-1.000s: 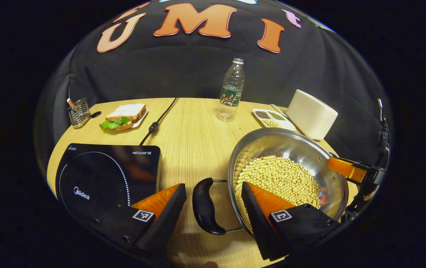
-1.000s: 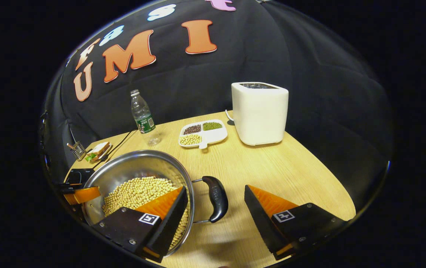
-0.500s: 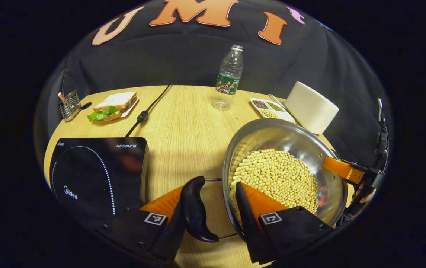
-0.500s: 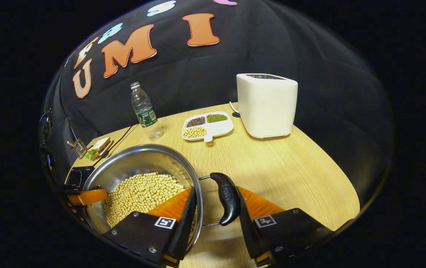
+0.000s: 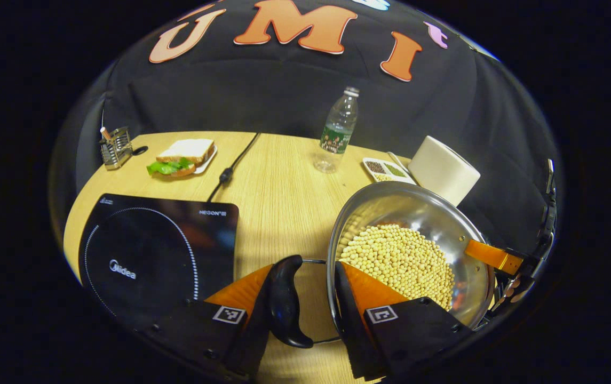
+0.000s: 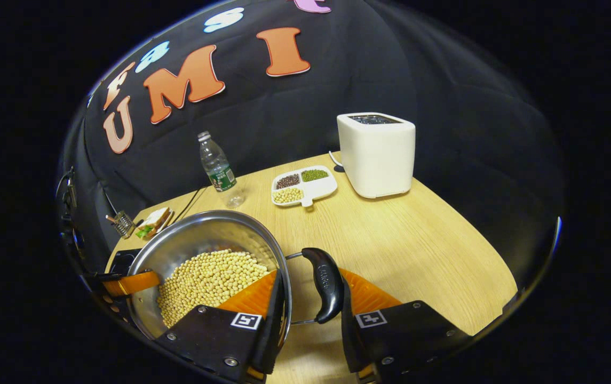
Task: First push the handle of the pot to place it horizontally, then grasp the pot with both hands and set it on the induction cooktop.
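A steel pot (image 5: 406, 208) full of soybeans (image 5: 396, 256) is at the right in the left gripper view. My left gripper (image 5: 303, 272) is shut on its black left handle (image 5: 284, 304). The black induction cooktop (image 5: 145, 250) lies just to the left of that handle. In the right gripper view, my right gripper (image 6: 311, 274) is shut on the pot's other black handle (image 6: 324, 285), with one finger lying over the pot's rim (image 6: 262, 234). Across the pot, each view shows the other gripper at the far rim (image 5: 497, 256) (image 6: 129, 282).
On the wooden table (image 6: 417, 250) stand a water bottle (image 5: 337, 133), a sandwich on a plate (image 5: 182, 157), a wire rack (image 5: 116, 146), a divided dish of grains (image 6: 304, 185) and a white toaster (image 6: 377, 154). A black cable (image 5: 228, 170) runs back from the cooktop.
Both grippers have narrowed from wide open onto the pot's two handles. Since half a second ago the pot has stayed fixed between the fingers while the table behind it has shifted.
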